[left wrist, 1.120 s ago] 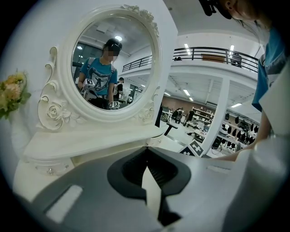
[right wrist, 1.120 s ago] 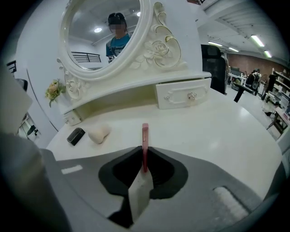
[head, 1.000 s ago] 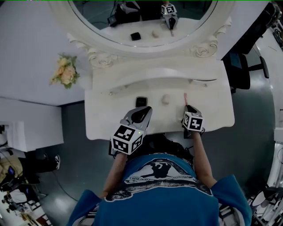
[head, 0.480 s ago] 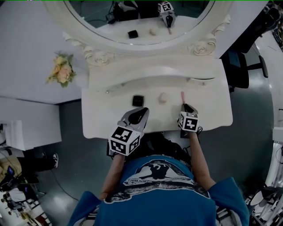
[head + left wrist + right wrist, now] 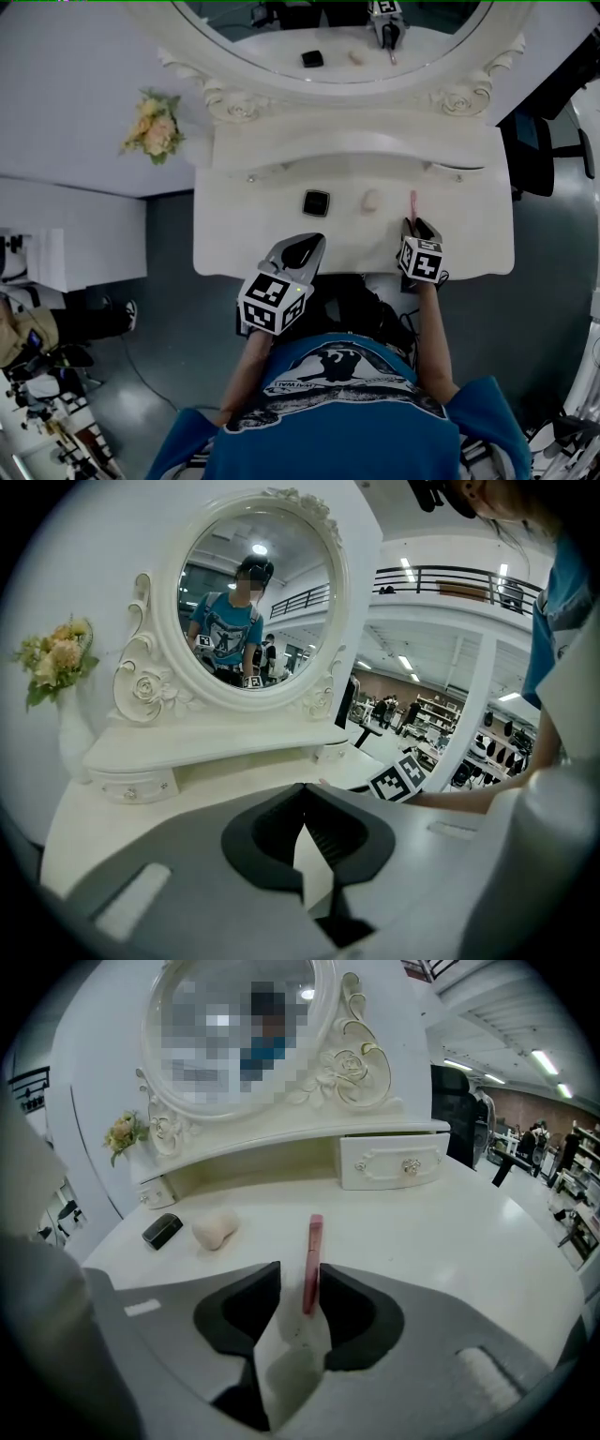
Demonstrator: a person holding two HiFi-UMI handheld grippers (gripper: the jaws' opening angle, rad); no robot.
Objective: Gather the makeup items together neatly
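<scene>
On the smooth white vanity top (image 5: 234, 239), three makeup items lay in a row. A slim pink tube (image 5: 312, 1258) lay straight, its near end between the right gripper's (image 5: 300, 1277) grey jaws. The jaws were opening, and the tube sat close against the right one with a gap on its other side. At nine o'clock from the tube sat a matte beige egg-shaped sponge (image 5: 215, 1230). Further toward nine o'clock lay a black compact (image 5: 316, 202), square with rounded corners. The left gripper (image 5: 302, 787) hovered at six o'clock from the compact, jaw tips together, nothing between them.
</scene>
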